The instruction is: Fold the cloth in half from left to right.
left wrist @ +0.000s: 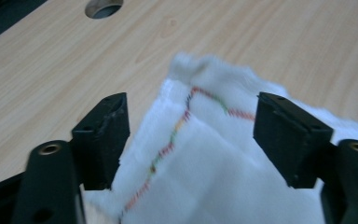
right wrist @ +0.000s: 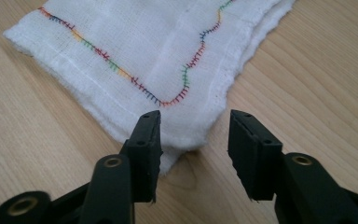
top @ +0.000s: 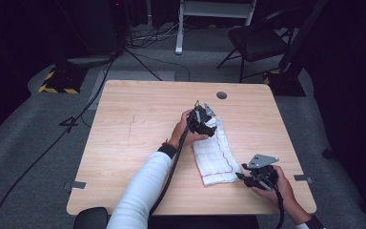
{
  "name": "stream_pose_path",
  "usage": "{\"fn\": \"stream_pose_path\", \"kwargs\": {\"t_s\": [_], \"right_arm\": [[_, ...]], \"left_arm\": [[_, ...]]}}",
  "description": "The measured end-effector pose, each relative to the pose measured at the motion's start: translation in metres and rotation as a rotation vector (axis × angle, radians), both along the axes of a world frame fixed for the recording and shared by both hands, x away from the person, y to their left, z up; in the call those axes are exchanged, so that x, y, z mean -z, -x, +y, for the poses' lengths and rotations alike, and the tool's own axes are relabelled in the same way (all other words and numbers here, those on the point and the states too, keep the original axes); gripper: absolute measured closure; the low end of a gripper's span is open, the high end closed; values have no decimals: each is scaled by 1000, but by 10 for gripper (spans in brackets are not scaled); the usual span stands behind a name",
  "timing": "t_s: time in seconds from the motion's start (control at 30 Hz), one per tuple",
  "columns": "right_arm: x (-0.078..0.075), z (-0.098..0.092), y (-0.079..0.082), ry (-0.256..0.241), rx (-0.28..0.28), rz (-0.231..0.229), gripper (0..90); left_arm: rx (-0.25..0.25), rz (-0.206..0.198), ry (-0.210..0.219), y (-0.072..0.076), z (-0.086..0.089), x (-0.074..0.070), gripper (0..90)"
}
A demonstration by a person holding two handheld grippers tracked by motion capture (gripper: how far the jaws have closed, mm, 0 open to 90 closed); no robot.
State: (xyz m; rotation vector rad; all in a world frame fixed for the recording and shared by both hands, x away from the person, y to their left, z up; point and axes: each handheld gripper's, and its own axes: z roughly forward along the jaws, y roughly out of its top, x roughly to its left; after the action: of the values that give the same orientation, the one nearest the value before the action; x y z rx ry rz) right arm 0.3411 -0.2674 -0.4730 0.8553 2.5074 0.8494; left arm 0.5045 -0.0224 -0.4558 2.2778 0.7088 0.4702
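While both hand-held grippers gape unloaded, folded cloth spans between; table leftward bare.

My left arm wears a white sleeve with dark cuff. Both grippers black: left gripper, right gripper, each with 2 ridged jaws, brass-ringed holes, grey 3-cornered plate, black cable.

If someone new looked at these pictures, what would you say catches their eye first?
Probably the folded white cloth with its coloured stitched border, lying right of centre on the pale wooden table. Next, the two black tools at its ends: the left hand-held gripper open over the far corner, and the right hand-held gripper open at the near corner.
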Motion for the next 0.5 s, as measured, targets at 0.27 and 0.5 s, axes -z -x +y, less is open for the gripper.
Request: {"fn": "stream_pose_path", "kwargs": {"t_s": [0.27,0.5], "right_arm": [[-9,-13,-3,-56,35,-47,450],[-7,-11,-17,-49,29,-83,455]], "left_arm": [[116,46,-11,50,30,13,210],[211,78,-59,83,16,20,213]]}}
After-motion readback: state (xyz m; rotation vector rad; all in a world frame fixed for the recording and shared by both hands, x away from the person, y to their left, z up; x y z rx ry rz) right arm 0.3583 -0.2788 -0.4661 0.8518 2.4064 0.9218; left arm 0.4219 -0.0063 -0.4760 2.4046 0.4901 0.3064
